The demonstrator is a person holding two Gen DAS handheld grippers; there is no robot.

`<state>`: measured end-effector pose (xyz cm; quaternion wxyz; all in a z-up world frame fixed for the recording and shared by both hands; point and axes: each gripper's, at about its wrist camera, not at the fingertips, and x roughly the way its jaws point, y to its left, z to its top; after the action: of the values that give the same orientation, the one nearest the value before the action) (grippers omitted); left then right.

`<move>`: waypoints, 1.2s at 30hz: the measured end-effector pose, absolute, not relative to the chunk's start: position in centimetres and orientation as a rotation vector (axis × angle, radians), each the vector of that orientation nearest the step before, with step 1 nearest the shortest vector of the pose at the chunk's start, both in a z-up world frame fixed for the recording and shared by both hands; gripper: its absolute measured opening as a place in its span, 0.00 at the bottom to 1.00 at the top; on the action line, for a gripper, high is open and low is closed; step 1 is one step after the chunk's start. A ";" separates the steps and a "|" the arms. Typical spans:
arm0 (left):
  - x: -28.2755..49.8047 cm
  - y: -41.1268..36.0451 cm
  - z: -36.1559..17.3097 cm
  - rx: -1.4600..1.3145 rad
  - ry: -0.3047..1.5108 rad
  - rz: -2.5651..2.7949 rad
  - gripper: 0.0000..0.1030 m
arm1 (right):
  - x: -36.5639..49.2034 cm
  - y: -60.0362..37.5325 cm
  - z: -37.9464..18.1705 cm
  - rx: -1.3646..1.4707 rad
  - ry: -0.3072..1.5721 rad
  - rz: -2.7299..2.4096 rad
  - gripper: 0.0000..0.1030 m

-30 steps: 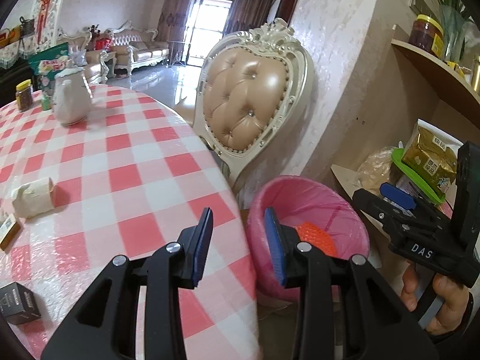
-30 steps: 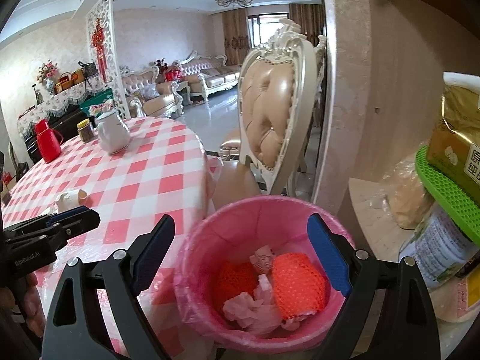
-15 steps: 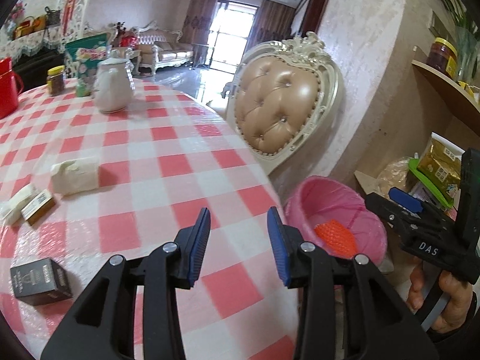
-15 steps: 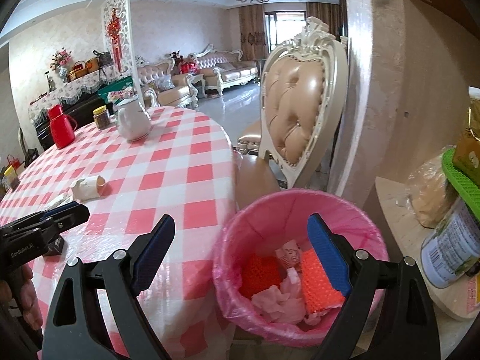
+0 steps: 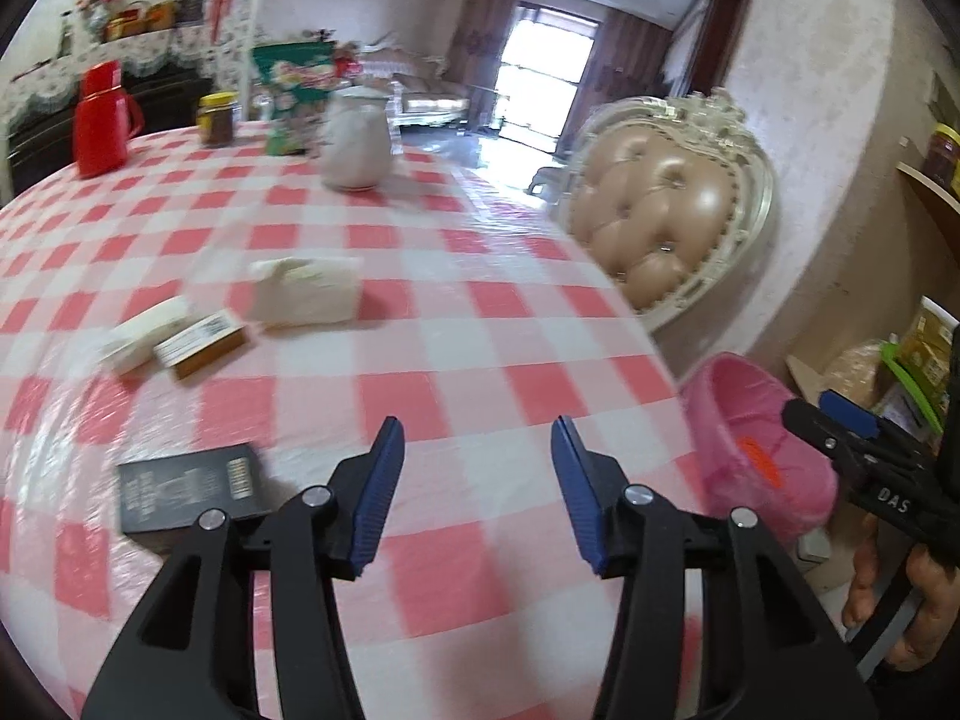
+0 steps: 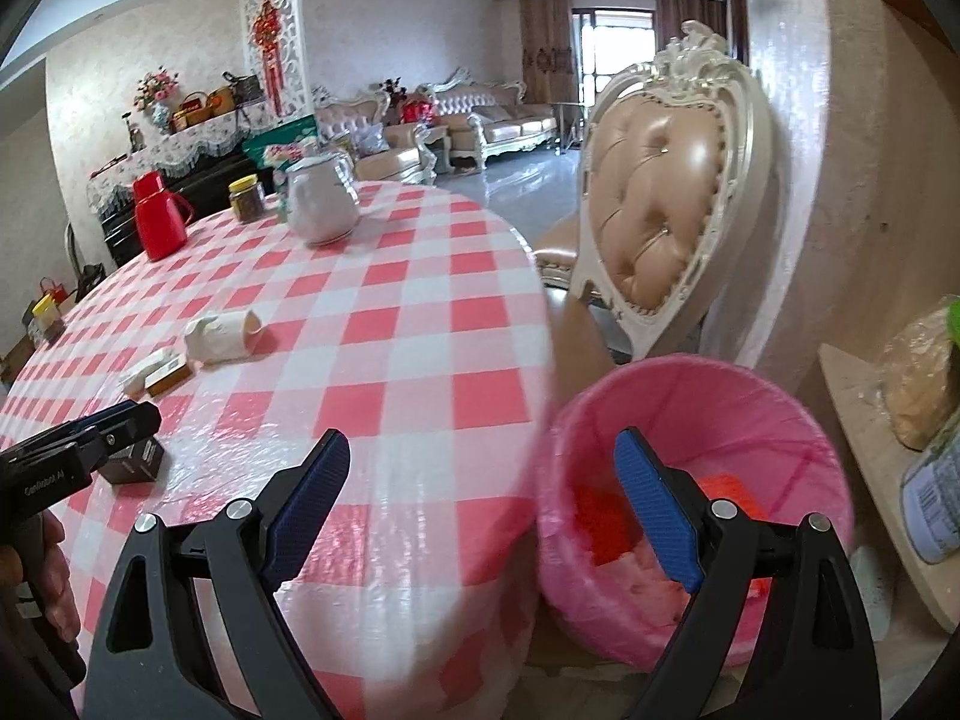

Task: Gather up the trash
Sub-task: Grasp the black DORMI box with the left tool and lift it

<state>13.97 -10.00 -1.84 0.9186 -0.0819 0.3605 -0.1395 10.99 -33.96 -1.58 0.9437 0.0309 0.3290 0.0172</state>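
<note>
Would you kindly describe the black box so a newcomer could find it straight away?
Start at the round table with the red-and-white checked cloth. Near its front edge, beside the open left gripper, lies the black box. It is the only dark item; the other packets are pale.

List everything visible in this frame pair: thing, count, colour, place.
table: 1, red-white check cloth, centre
black box: 1, near edge, beside left tool
brown-white box: 1, mid-table
white packet: 1, touching that box
crumpled paper: 1, cream, mid-table
jug: 1, white, far side
flask: 1, red, far left
jar: 1, yellow lid, far side
bin: 1, pink liner, beside table, orange and white trash inside
chair: 1, cream-beige, behind bin
left tool: open, empty, above table
right tool: open, empty, straddling bin rim
</note>
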 end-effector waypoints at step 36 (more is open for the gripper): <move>17.0 -1.5 -7.7 -0.102 0.904 0.127 0.82 | 15.2 -26.9 -4.6 0.028 0.757 0.168 0.82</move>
<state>16.98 -1.47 -7.66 0.8963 -0.0494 0.4363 0.0611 15.22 -26.91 -4.55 0.9257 0.0138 0.3691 0.0819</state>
